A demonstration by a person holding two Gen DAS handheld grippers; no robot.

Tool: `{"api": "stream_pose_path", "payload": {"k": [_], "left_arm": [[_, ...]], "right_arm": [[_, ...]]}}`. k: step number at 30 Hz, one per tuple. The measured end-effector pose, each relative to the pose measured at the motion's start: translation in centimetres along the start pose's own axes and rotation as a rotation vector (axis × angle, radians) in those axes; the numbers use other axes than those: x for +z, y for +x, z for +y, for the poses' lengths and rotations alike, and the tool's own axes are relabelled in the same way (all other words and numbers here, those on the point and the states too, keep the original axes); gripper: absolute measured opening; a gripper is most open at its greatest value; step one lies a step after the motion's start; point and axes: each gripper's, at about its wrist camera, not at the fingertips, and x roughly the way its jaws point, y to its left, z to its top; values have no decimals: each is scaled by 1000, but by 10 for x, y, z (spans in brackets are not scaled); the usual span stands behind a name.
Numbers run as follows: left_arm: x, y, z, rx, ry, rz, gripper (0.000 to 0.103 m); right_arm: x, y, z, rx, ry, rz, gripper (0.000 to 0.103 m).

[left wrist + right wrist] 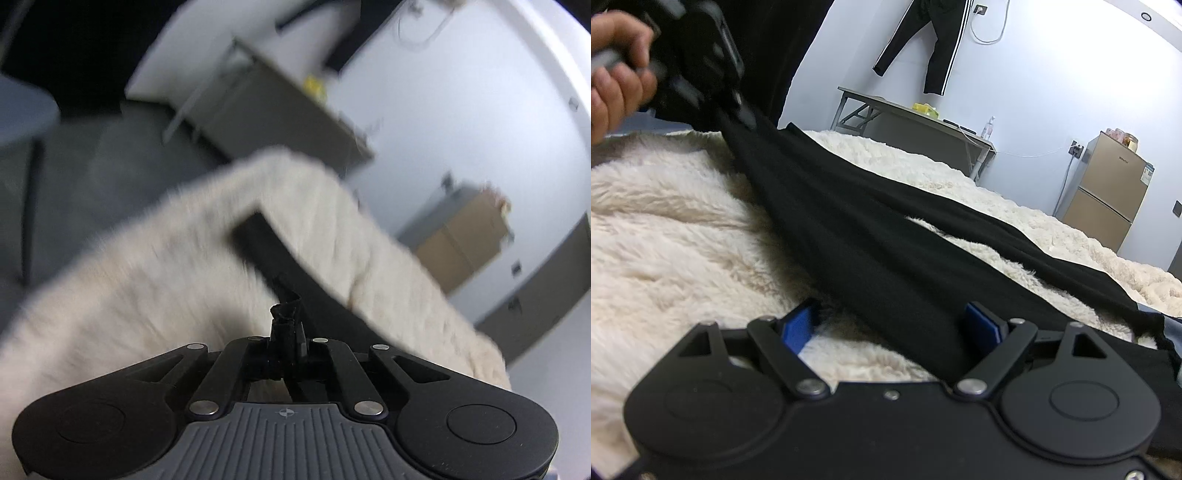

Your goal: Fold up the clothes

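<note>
Right claw: my right gripper (890,317) stands wide, its two blue fingertips (798,328) apart, with the black garment (871,236) running between them, unpinched.
Left claw: my left gripper (286,314) is pinched narrow on a bunched tuft of the black garment (273,254); the right wrist view shows it up at the garment's far end, gripped in my left hand (617,70).
Garment: one black piece of clothing, stretched in a long band across the cream fleece blanket (665,221), lifted at the far end and lying on the fleece nearer my right claw.
Surface: one shaggy cream blanket, under the garment and showing on both sides of it; the left wrist view is motion-blurred.
Room: pale walls; beyond the blanket, one grey folding table (905,114) against the wall, a yellow item (925,108) and one clear bottle (989,127) on it.
Above the table: one pair of black trousers with white side stripes (934,40) hanging on the wall.
Right of the table: one gold two-door fridge (1108,192), small items on top too blurred to name.
</note>
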Motion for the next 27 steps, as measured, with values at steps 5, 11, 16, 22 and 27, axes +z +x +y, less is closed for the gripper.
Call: {"api": "stream_pose_path", "payload": {"k": [5, 11, 16, 22, 27], "left_arm": [[3, -20, 21, 145, -73, -2, 3], [3, -6, 24, 257, -89, 66, 40], [9, -41, 23, 223, -128, -87, 57], [10, -54, 0, 47, -26, -142, 59], [-6, -33, -35, -224, 102, 61, 59]], "right_arm": [[0, 0, 1, -3, -3, 0, 85], [6, -3, -3, 17, 3, 21, 84], [34, -54, -45, 101, 111, -4, 85], [39, -104, -169, -324, 381, -15, 89], [-9, -132, -317, -774, 805, 62, 84]]}}
